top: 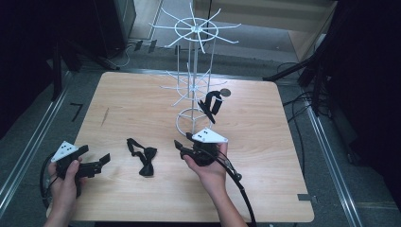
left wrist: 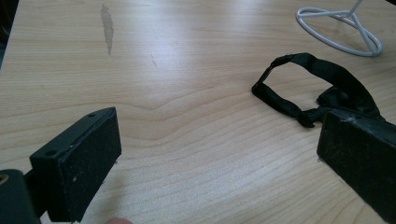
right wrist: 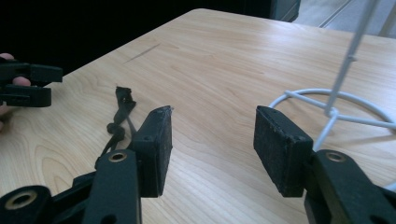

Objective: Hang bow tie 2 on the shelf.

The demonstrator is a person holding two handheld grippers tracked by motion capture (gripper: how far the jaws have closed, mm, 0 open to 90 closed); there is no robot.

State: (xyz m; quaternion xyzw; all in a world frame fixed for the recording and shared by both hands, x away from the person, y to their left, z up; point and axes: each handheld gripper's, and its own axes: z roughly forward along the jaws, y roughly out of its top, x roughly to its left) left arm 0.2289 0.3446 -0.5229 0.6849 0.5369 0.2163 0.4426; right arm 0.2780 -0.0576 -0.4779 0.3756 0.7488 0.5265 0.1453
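I count one wooden bench point(top: 265, 156), one white wire display stand point(top: 194, 71) and two black bow ties. I take the stand as my landmark.

The first bow tie point(top: 142, 155) lies flat on the bench to the left of the stand's ring base point(top: 188, 118) and nearer to me. Its knot is bunched into a dark lump and its thin strap runs off in an open loop. In the left gripper view the same strap point(left wrist: 313, 79) curls round bare wood, with the ring base point(left wrist: 338, 30) beyond it.

The second bow tie point(top: 211, 103) hangs on the stand's right side, low down, above the ring base. A small round dark tag point(top: 225, 92) sits just beside it.

I have two hand-held grippers. The left hand-held gripper point(top: 97, 163) is well to the left of the stand, near the bench's front edge, with its jaws wide apart over bare wood and nothing between them. The right hand-held gripper point(top: 182, 147) sits just in front of the ring base, with its jaws also parted and empty. In its own view the ring base point(right wrist: 345, 109) is close on the right, and the flat bow tie point(right wrist: 120, 119) lies past the left jaw.
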